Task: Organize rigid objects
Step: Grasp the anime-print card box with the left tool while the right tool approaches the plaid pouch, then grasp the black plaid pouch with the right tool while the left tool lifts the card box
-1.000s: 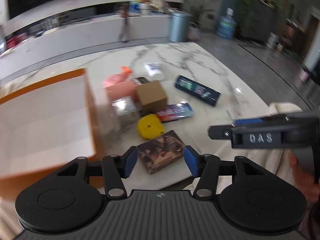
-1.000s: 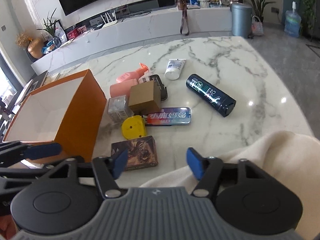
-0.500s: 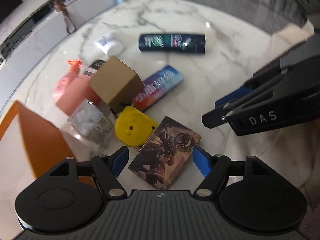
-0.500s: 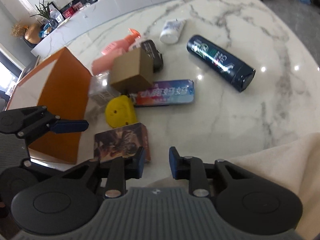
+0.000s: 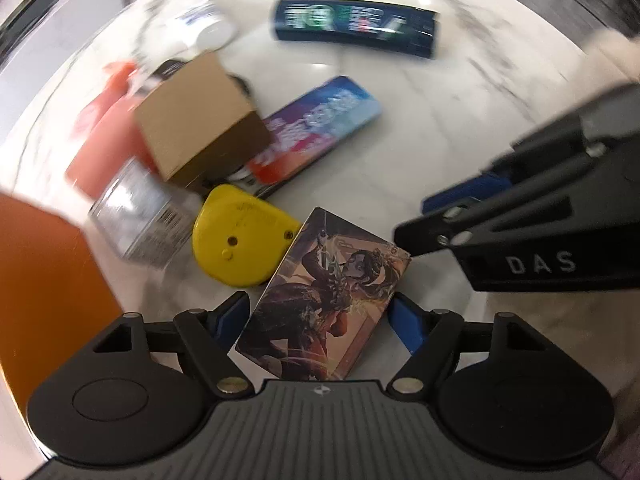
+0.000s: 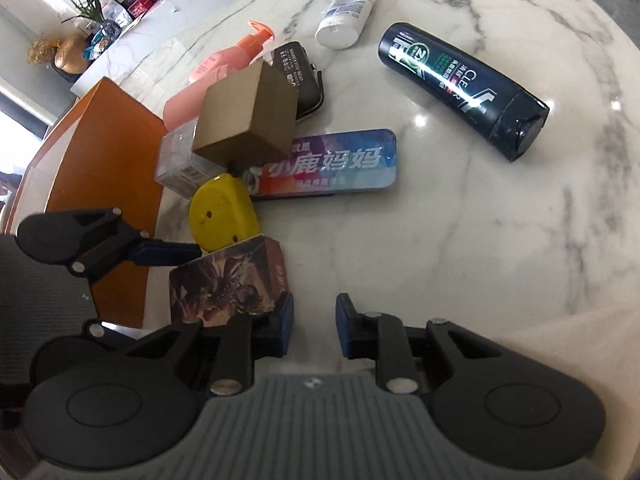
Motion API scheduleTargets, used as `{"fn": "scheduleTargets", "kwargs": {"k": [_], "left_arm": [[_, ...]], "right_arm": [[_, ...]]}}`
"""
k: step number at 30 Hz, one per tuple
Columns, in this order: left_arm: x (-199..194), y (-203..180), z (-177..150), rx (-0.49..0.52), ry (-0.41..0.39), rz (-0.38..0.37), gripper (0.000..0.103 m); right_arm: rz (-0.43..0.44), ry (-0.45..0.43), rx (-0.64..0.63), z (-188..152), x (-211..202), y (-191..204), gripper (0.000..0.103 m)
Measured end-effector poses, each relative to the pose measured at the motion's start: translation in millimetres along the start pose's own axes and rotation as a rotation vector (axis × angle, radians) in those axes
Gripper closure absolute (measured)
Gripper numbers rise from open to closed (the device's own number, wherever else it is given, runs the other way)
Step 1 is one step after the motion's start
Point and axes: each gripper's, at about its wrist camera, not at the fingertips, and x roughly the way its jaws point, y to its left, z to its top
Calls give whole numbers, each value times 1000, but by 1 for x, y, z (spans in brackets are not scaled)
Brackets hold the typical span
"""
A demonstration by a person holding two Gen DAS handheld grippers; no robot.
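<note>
An illustrated card box lies on the marble table between the open fingers of my left gripper; the blue pads stand on either side of it, without visible contact. The box also shows in the right wrist view. My right gripper hovers just right of the box, jaws nearly closed with a small gap and nothing between them. It shows from the side in the left wrist view. An orange storage box stands at the left.
A yellow case, clear plastic box, brown cardboard cube, colourful tin, pink pump bottle, black case, white tube and dark shampoo bottle lie on the marble.
Both grippers have dropped closer to the table. My left gripper has come down around the card box. My right gripper's jaws have narrowed from wide open to nearly closed.
</note>
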Motion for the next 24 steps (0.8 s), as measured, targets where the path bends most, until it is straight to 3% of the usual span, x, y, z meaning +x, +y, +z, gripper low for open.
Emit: {"fn": "scheduleTargets", "kwargs": {"k": [7, 11, 18, 24], "left_arm": [[-10, 20, -8, -288, -8, 53, 30], [-22, 36, -12, -420, -52, 39, 33], [-59, 55, -10, -507, -184, 55, 34], [-66, 75, 6, -547, -223, 80, 34]], "right_arm": [[-33, 7, -9, 1, -1, 2, 79], [-45, -6, -8, 9, -7, 1, 77], [-77, -71, -25, 45, -17, 5, 76], [-124, -124, -56, 87, -11, 14, 76]]}}
